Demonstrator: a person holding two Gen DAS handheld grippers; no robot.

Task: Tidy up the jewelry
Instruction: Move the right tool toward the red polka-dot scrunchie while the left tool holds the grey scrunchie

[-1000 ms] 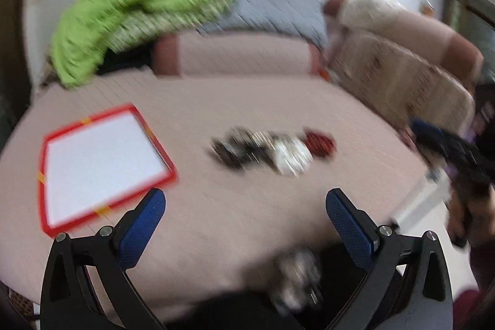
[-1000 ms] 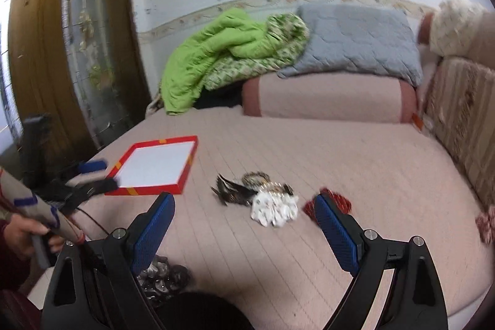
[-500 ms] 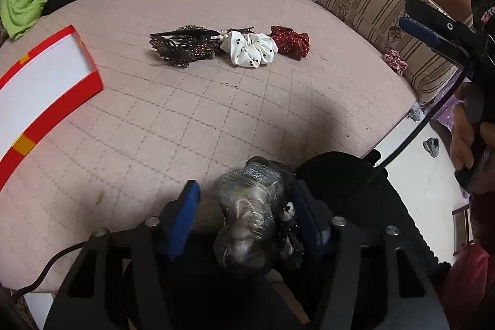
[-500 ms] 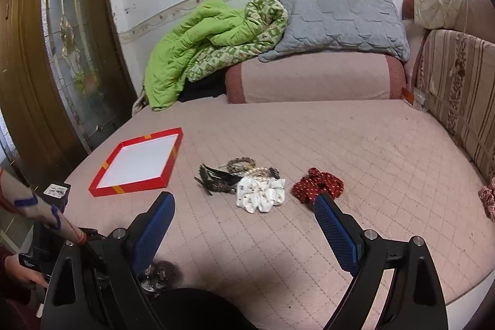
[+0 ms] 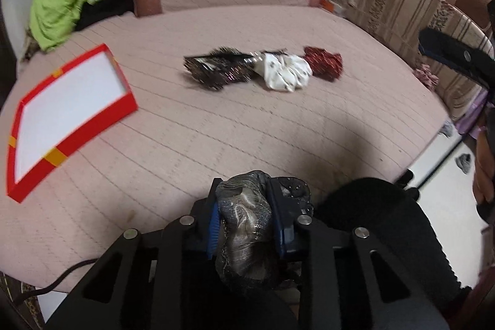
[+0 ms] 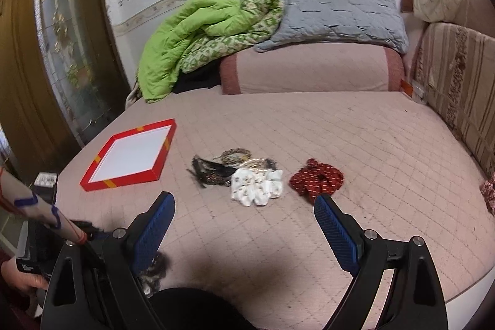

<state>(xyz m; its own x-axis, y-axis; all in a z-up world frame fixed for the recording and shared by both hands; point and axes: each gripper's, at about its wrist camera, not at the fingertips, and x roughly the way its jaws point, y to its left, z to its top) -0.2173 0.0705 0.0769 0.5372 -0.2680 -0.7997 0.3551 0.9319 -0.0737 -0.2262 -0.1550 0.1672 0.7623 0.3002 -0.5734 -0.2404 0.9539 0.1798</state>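
Observation:
A grey shimmery scrunchie at the bed's near edge sits between the blue pads of my left gripper. The jaws are closing and press on it. Further up the pink quilt lies a row: dark beaded hair clips, a white scrunchie and a red scrunchie. A red tray with a white floor lies to the left. In the right wrist view my right gripper hangs open above the quilt, short of the white scrunchie and the red scrunchie, with nothing between its fingers.
A green quilt, a grey pillow and a pink bolster line the far end. A striped cushion borders the right side. A dark rounded shape sits below the bed's near edge. A door stands at left.
My left gripper has dropped to the bed's near edge and its jaws have come in from wide open onto the grey scrunchie. The right gripper has stayed open and hardly moved.

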